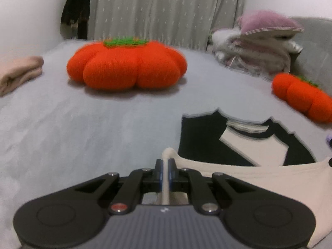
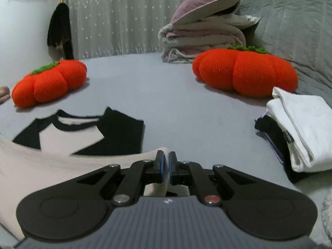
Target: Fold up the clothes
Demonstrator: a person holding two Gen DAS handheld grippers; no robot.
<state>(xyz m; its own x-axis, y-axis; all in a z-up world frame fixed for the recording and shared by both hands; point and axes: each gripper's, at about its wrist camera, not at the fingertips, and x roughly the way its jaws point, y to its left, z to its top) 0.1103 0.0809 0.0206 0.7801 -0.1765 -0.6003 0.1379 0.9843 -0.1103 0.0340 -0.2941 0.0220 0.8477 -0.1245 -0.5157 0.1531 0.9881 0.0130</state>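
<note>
soft, limp cream shirt (image 1: pixel 249 172) on bed (image 1: pixel 83 124); left claw (image 1: pixel 165 172) and right claw (image 2: pixel 165 166) each pinch its hem corners.

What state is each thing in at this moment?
Left gripper: shut on the shirt's cream hem.
Right gripper: shut on the same hem.
Shirt: flat on the bed, sleeves folded in, hem lifted.
Stack: folded, white piece on top.
Blankets: folded, piled.
Pink cloth: folded.
</note>
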